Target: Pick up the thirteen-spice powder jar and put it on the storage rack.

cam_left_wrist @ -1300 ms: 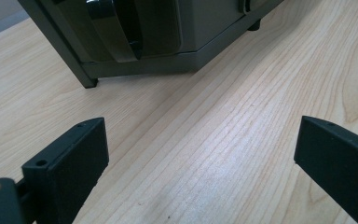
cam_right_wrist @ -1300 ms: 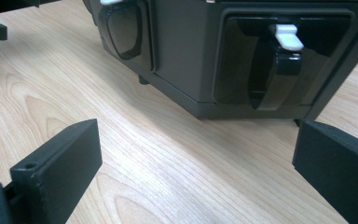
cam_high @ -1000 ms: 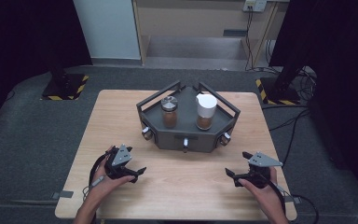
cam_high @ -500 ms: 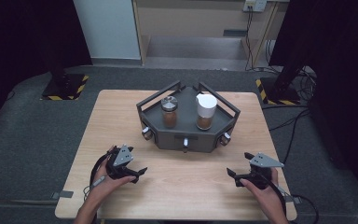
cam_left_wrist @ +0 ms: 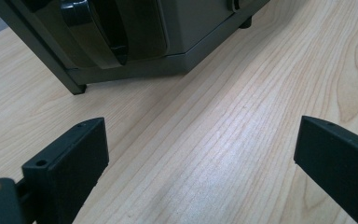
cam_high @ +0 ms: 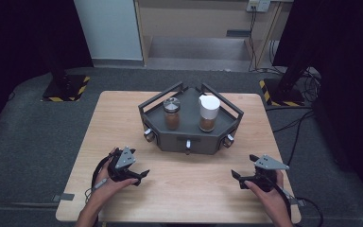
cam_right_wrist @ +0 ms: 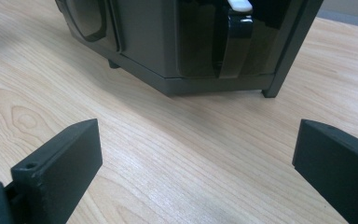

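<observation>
Dark grey rack (cam_high: 189,137) sitting mid-table, toward the far edge, holding two jars side by side: metal-lidded one (cam_high: 172,113) on the left, white-capped one (cam_high: 208,113) on the right, both with brown stuff inside. Knobs along the rack's front face. Left gripper (cam_high: 139,177) and right gripper (cam_high: 237,177) resting on the wooden table (cam_high: 189,194) at the near edge, well apart, jaws spread wide, gripping nothing. Just bare wood between them and the rack. Cables and striped stand bases (cam_high: 66,87) on the floor beyond.

I can read no text, label, brand or number anywhere: not on the dark rack (cam_high: 189,137) ahead of my jaws, nor on the two jars (cam_high: 172,113) it holds, nor on the counter (cam_high: 123,113).
</observation>
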